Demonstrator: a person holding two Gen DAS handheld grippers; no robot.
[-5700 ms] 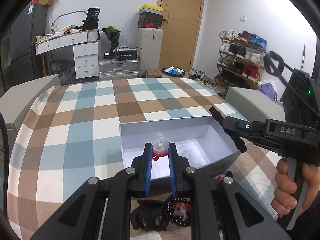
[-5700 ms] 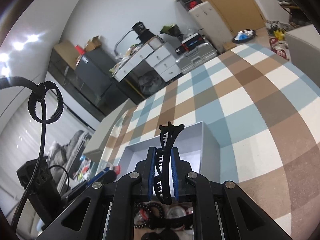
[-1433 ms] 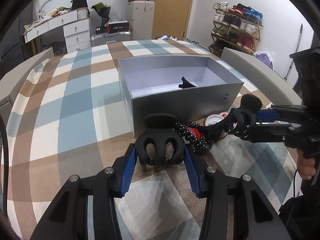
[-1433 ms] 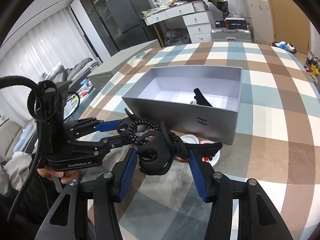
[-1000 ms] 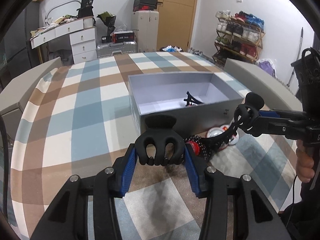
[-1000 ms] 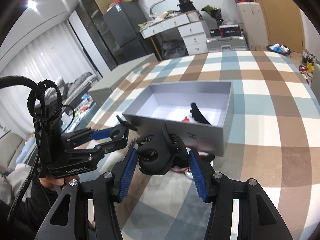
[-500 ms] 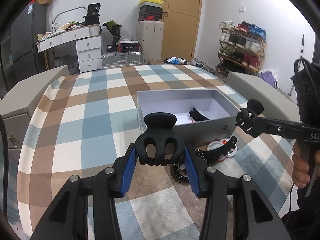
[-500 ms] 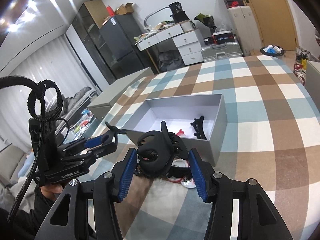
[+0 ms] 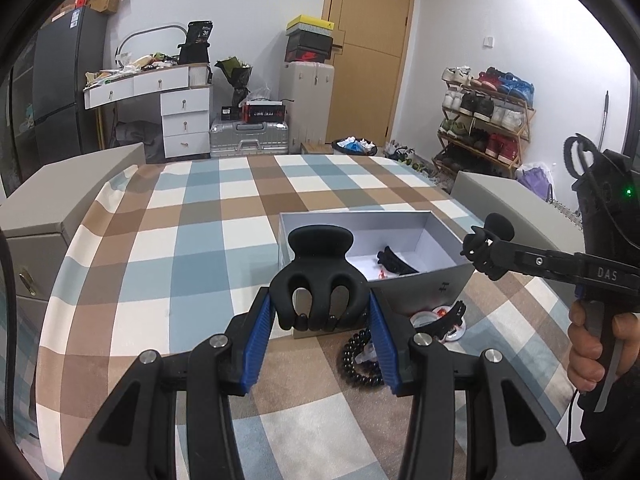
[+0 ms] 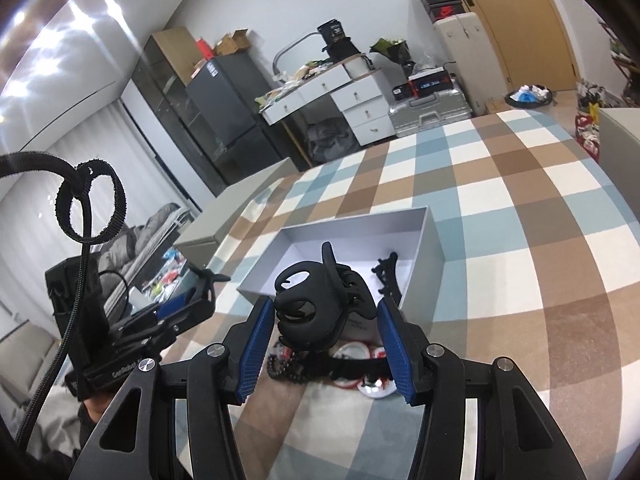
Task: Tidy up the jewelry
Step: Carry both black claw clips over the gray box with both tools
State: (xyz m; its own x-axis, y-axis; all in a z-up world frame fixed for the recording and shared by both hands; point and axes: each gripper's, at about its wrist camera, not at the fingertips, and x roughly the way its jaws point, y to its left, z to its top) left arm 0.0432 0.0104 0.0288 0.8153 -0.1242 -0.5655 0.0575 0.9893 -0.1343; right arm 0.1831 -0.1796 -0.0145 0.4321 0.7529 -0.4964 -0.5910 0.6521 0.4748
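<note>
My left gripper (image 9: 320, 322) is shut on a black claw hair clip (image 9: 320, 276), held up in the air in front of the grey open box (image 9: 424, 286). My right gripper (image 10: 326, 334) is shut on a second black claw clip (image 10: 320, 308), also above the table and near the box (image 10: 430, 240). Another black clip (image 9: 394, 262) and a small red item lie inside the box. On the cloth before the box lie a black bead bracelet (image 9: 358, 362) and red-and-white round pieces (image 10: 372, 386).
The table wears a blue, brown and white checked cloth (image 9: 192, 248). Grey blocks flank it on the left (image 9: 48, 208) and right (image 9: 500, 196). A hand (image 9: 592, 344) holds the right gripper's grip. Drawers, suitcases, a shoe rack and a door stand behind.
Both grippers closed on claw clips lying in front of the box and have lifted them off the cloth. The bracelet and round pieces stayed on the table.
</note>
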